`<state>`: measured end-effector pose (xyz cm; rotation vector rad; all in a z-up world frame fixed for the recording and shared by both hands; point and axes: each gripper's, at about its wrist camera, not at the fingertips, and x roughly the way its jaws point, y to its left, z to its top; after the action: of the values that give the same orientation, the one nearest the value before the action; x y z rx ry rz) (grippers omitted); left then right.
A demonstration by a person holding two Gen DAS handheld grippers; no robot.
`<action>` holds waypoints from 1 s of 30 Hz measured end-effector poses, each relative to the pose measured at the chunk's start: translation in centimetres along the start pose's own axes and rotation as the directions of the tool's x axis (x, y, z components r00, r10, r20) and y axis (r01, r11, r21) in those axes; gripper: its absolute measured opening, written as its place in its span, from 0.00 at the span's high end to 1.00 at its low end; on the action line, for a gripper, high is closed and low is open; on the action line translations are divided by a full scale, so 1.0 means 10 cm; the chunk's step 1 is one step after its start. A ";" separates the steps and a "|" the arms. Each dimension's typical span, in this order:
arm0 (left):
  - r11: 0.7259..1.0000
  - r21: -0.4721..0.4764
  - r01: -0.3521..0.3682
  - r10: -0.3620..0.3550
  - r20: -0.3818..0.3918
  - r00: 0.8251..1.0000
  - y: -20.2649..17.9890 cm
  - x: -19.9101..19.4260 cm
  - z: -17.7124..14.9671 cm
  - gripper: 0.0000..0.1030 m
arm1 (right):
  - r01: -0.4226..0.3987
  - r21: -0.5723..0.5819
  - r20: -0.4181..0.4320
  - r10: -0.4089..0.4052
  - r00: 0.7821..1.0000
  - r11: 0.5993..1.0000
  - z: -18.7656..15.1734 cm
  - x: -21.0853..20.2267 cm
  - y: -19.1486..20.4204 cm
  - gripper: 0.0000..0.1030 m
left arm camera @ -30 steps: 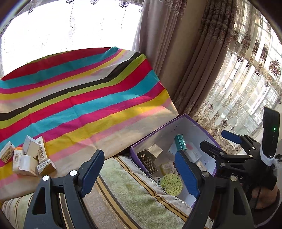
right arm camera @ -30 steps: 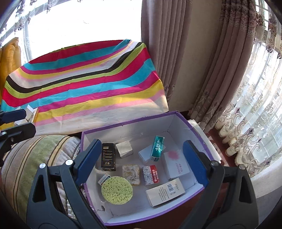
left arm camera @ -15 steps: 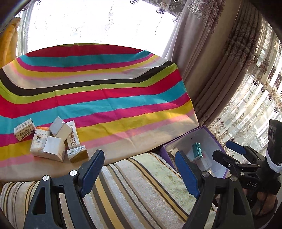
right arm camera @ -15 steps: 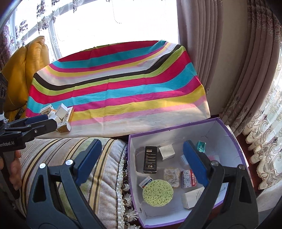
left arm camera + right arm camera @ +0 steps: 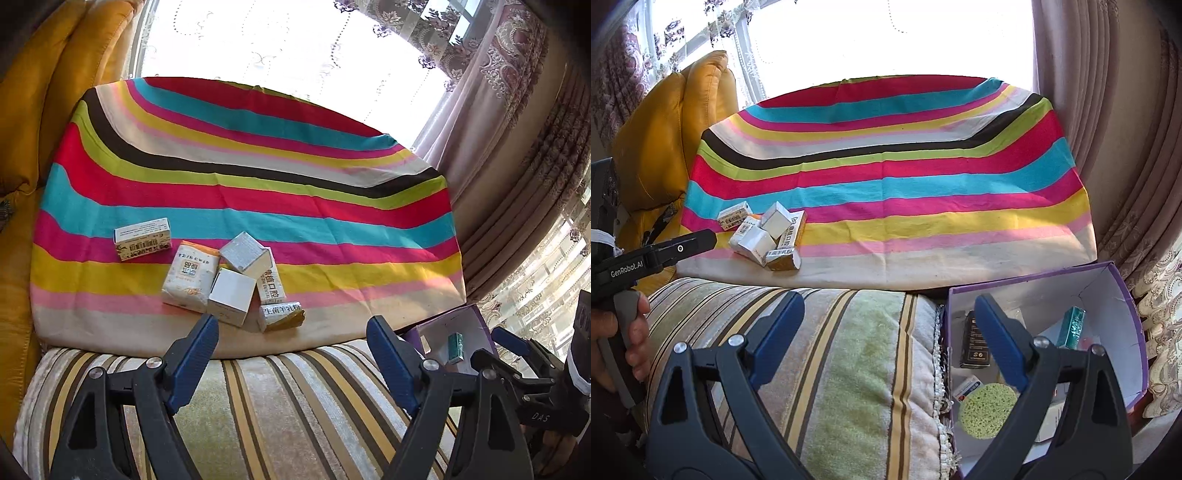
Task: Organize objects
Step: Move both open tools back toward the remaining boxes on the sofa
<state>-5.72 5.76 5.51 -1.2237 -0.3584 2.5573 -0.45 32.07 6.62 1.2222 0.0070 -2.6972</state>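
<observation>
Nearest the cameras, the left gripper (image 5: 288, 358) and the right gripper (image 5: 890, 332) both hover over a striped cushion (image 5: 280, 413), each with its fingers spread wide apart and nothing between them. In the right wrist view the left gripper appears at the left edge, held in a hand (image 5: 613, 354). Just right of the cushion sits a purple box (image 5: 1123, 280), white inside, holding a round green sponge (image 5: 988, 410), a black carton (image 5: 975, 341) lying flat, a teal carton (image 5: 1073, 326) standing up on the far side, and a small red-and-white packet (image 5: 966, 387) beside the sponge; other contents are hidden behind the right finger. Beyond the cushion lies the bench, covered with a striped cloth (image 5: 258, 206). On its near-left part is a cluster of small packages: a white box (image 5: 232, 295) nearest, a gold-ended carton (image 5: 280, 314) just right of it, a white pouch (image 5: 190, 275) to its left, a silver-topped box (image 5: 245, 254) behind, resting against a long printed carton (image 5: 271, 288). A barcode carton (image 5: 143, 238) lies slightly apart to the far left. A yellow armchair (image 5: 665, 147) stands left of the bench, curtains (image 5: 1108, 129) to the right, and a bright window (image 5: 277, 48) behind.
</observation>
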 end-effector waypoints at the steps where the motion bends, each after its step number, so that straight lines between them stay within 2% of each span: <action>1: 1.000 -0.008 -0.005 0.005 0.002 1.000 0.05 -0.01 0.01 0.19 | -0.008 -0.007 -0.007 0.008 1.000 1.000 0.01 0.03 0.06 0.08; 15: 0.994 -0.084 -0.077 0.079 0.021 0.997 0.65 -0.12 0.13 0.19 | -0.073 -0.120 -0.103 0.061 0.993 0.990 0.20 0.53 0.81 0.08; 26: 0.987 -0.122 -0.101 0.099 -0.019 0.995 0.96 0.05 0.25 0.19 | -0.071 -0.189 -0.185 0.036 0.982 0.979 0.27 0.96 1.17 0.08; 30: 0.985 -0.131 -0.111 0.107 -0.035 0.994 1.04 0.11 0.30 0.19 | -0.074 -0.217 -0.219 0.026 0.975 0.973 0.29 1.14 1.28 0.13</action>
<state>-10.23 -3.77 3.00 -1.3602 -0.4742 2.6419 -7.88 17.43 0.96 1.4120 0.2976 -2.4276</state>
